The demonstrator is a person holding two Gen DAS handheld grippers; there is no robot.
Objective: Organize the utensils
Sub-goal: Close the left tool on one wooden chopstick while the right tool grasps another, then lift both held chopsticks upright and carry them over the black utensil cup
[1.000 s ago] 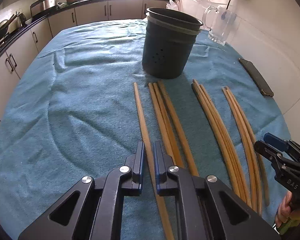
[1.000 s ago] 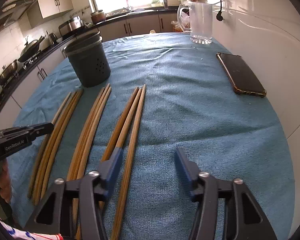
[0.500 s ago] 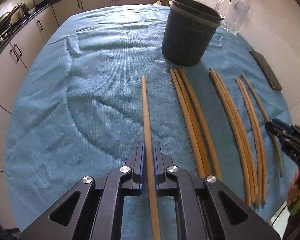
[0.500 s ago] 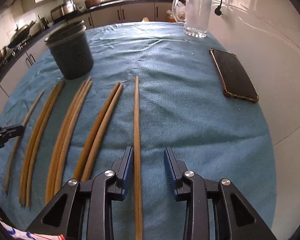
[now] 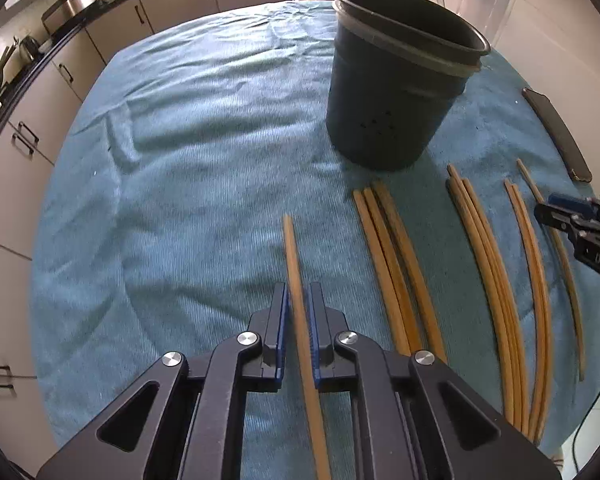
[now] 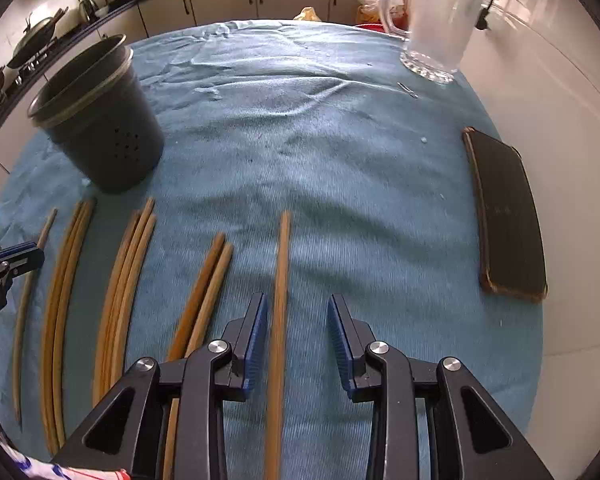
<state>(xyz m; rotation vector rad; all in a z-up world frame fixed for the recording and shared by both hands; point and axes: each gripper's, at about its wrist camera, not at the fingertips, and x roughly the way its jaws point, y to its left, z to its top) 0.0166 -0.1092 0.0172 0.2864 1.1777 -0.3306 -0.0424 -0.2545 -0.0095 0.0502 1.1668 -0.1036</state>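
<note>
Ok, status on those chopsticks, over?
Left gripper shut on first chopstick. Right gripper open, second chopstick between jaws, unclamped. Dark holder upright ahead, path clear.

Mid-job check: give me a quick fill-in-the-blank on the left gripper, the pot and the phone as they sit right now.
1. The left gripper is ___ on one chopstick.
2. The dark pot stands ___ on the blue cloth.
3. The black phone lies on the ___ gripper's side of the cloth.
Missing words: shut; upright; right.
</note>
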